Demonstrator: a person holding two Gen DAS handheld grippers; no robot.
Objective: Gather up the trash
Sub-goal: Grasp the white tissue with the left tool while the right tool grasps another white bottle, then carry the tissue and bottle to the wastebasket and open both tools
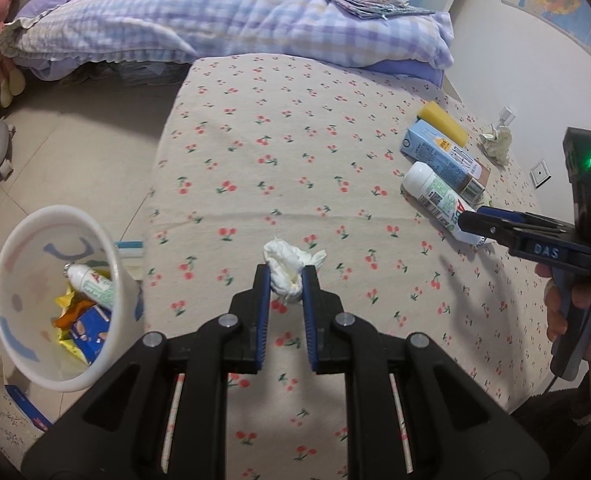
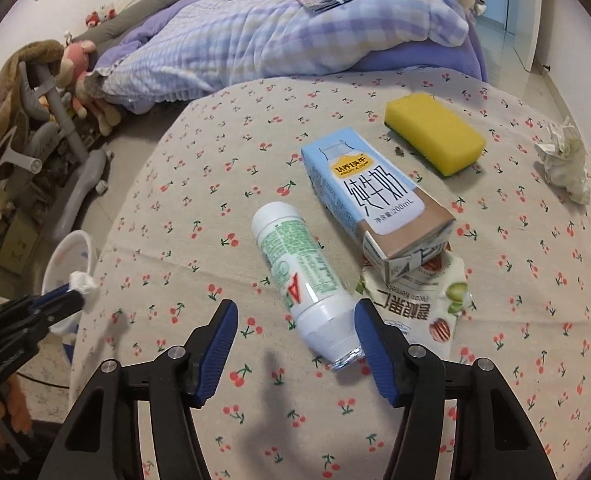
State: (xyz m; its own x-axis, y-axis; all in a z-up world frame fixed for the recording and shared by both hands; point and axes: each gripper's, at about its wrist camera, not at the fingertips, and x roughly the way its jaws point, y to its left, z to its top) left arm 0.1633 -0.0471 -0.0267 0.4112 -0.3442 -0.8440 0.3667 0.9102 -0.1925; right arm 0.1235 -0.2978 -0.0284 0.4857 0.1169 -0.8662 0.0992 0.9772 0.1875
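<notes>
Beside the cherry-print tabletop (image 1: 295, 140) (bed (image 1: 215, 16) behind) stands a bin (image 1: 11, 320).

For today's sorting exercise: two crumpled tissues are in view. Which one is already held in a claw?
The white tissue pinched in the left claw. The other crumpled tissue lies loose on the cherry-print cover, beyond the sponge.

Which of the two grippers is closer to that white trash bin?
Left. The left gripper, holding a tissue, is beside the white bin; the right gripper is farther away at the bottle.
</notes>
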